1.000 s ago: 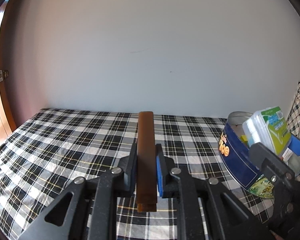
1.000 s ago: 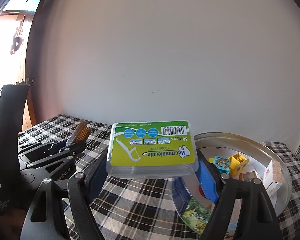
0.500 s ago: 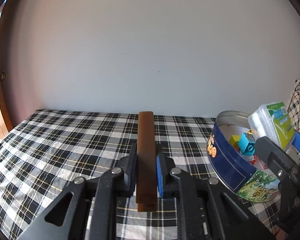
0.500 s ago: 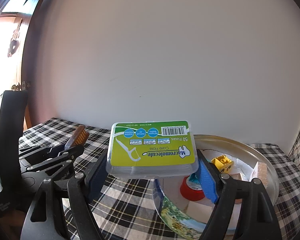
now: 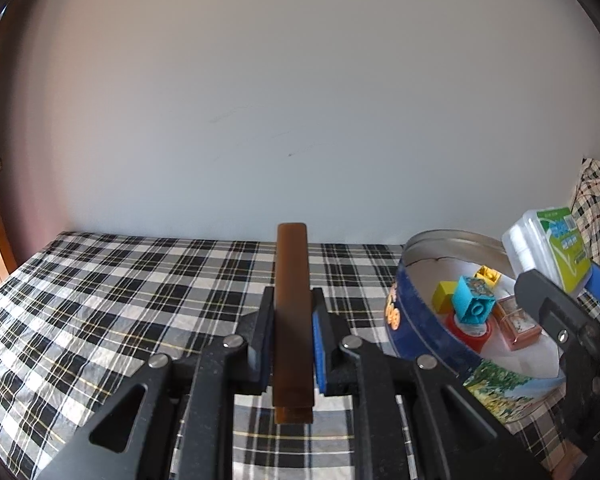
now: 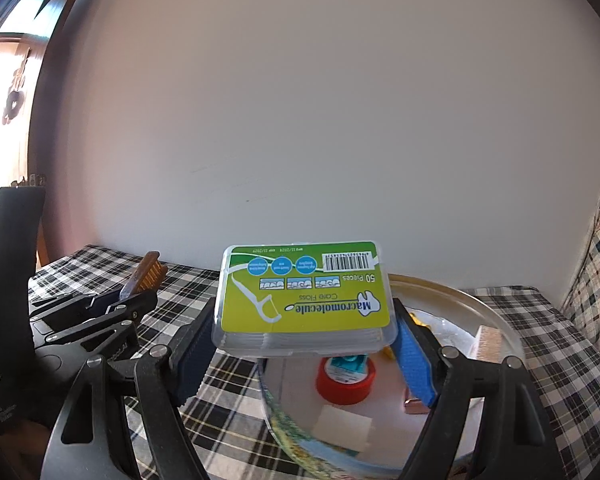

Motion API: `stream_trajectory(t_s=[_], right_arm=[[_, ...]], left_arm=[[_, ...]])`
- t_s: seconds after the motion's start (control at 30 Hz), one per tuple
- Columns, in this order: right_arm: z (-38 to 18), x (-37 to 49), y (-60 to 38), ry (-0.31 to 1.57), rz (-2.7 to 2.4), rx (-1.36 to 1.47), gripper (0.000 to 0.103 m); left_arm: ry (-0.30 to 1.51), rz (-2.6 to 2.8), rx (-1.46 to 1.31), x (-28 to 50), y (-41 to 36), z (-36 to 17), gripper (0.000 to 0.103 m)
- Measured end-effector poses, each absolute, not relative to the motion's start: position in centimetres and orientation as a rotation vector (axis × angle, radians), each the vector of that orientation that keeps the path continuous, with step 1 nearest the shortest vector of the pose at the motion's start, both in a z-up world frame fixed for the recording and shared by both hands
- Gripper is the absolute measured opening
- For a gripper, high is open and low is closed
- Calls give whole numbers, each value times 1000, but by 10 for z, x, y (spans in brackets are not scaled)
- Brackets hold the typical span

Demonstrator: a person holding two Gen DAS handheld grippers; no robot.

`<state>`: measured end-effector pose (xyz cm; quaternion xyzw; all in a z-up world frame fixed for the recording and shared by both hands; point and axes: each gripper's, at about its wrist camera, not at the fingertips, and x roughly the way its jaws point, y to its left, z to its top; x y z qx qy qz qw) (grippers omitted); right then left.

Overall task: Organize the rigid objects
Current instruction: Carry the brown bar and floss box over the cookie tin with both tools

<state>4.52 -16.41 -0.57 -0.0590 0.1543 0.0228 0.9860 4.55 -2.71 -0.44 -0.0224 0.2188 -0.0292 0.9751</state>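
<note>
STEP: deposit into tin [image 6: 500, 312] | RIGHT: right gripper [image 6: 300, 344] clamps floss box [image 6: 304, 296] above tin | LEFT: left gripper [image 5: 291, 340] clamps brush [image 5: 292, 300], tin at 3 o'clock | NEXT: lower, release box clear of red cap [image 6: 346, 380].

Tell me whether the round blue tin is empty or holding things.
Holding things: the round blue tin has no lid on and contains toy bricks, a red cap and small boxes.

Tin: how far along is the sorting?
Done: the tin already holds toy blocks, a red cap and small boxes. In hand: the right hand-held gripper holds the floss box over the tin; the left hand-held gripper grips a brown brush. Left: drop both in.
</note>
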Motion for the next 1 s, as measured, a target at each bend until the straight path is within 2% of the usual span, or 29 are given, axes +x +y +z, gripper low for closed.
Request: stream_trajectory(t_s=[1.0], right_arm=[[9,45,-255,291,-131,-29,82]], left_arm=[[375,-157,-12,47,-99,10,14]])
